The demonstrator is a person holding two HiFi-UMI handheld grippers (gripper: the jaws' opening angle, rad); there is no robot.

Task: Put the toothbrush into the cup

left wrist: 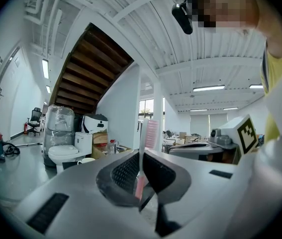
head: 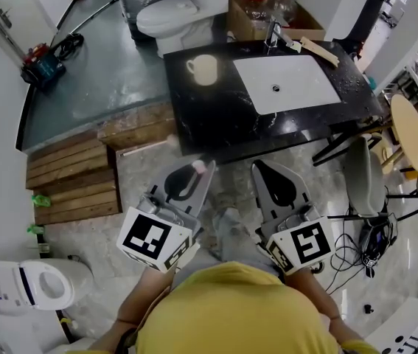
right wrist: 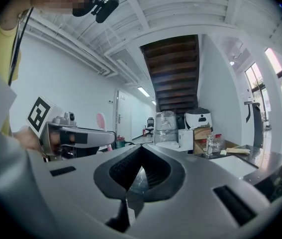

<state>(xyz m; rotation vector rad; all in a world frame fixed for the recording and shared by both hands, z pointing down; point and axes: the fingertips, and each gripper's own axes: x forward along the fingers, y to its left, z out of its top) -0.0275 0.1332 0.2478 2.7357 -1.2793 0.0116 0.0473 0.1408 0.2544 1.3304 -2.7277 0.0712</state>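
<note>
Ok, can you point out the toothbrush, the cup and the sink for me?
toothbrush [left wrist: 151,133], left gripper view, pink bristle head.
cup [head: 206,70], head view, cream body.
sink [head: 301,96], head view, bare white basin.

- The black bench [head: 216,116] carries an inset white sink [head: 286,83], with a faucet [head: 272,34] at the sink's far rim.
- The cup [head: 204,69] stands upright on the bench, left of the sink and apart from it, with its handle turned left.
- The left tool [head: 203,167] is short of the bench's near edge. The pink head of the toothbrush [head: 199,167] shows at its tip.
- The right tool [head: 260,168] is beside it, jaws tapering to a point, nothing visible between them.
- A white toilet [head: 172,13] stands beyond the bench.
- A wooden pallet [head: 72,179] lies on the floor at left.
- A round stool [head: 409,131] stands at right.
</note>
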